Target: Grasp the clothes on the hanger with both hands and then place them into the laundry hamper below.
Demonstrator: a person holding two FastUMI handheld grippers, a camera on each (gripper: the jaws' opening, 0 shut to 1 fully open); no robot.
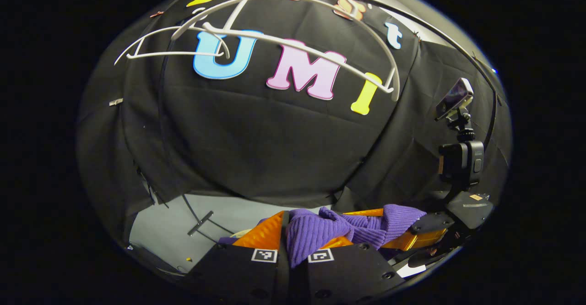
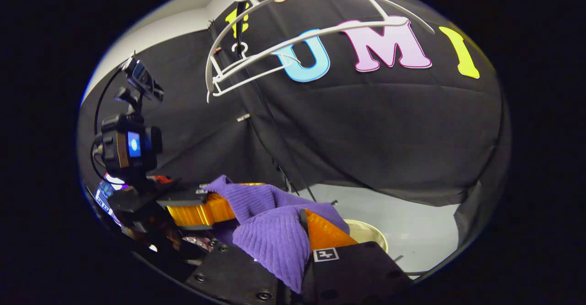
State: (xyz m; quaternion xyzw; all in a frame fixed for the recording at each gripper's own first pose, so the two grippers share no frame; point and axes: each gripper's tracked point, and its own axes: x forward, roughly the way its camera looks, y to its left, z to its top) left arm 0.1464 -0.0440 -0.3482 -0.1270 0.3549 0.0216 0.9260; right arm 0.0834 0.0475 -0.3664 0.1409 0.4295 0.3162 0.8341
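The purple ribbed knit garment (image 1: 316, 231) is off the hangers and sits low in the booth, bunched between the two tools. In the left gripper view, the left tool (image 1: 293, 245) has its two fingers closed down to a narrow gap, with a fold of the purple knit pinched between them and spilling over the finger on the right. Farther off to the right in that view, the right tool (image 1: 423, 231) shows with another bunch of the same cloth at its fingers — a small action camera (image 1: 462, 158) rides on its body.

In the right gripper view, the right tool (image 2: 302, 245) is likewise drawn narrow around the garment (image 2: 274, 236), whose ribbed fold drapes over the finger on the left and hangs down between the two. The left tool (image 2: 201, 211) shows at the left of that view, the cloth stretching from it toward the near fingers, so the garment spans both tools.

Above, two white hangers (image 1: 293, 53) hang bare from a dark rail (image 1: 412, 19) against the black cloth wall; in the right gripper view they appear at the top (image 2: 293, 44). Below the right tool, the pale round rim of the laundry hamper (image 2: 366, 231) peeks out on the grey floor (image 2: 412, 227) — the garment is above it, not yet inside.
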